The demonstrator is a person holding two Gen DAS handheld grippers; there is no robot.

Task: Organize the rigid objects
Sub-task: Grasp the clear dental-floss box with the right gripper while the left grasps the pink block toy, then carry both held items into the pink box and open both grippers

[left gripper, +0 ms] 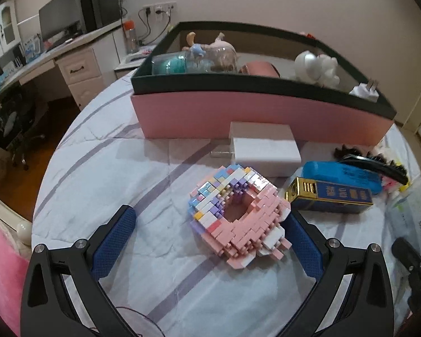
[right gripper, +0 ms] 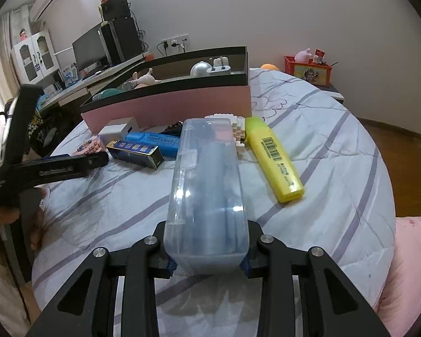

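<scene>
Highlighter point(right gripper: 273, 158) solely in right view

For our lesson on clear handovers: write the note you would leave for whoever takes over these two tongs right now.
Left tongs: open, straddling the pink brick doughnut, not gripping.
Right tongs: shut on the clear plastic case.
Done: figurines, a clear bottle and a plug sit in the pink box.
Left on the bed: doughnut, white charger, blue marker, gold-blue box, black brush, yellow highlighter.
</scene>
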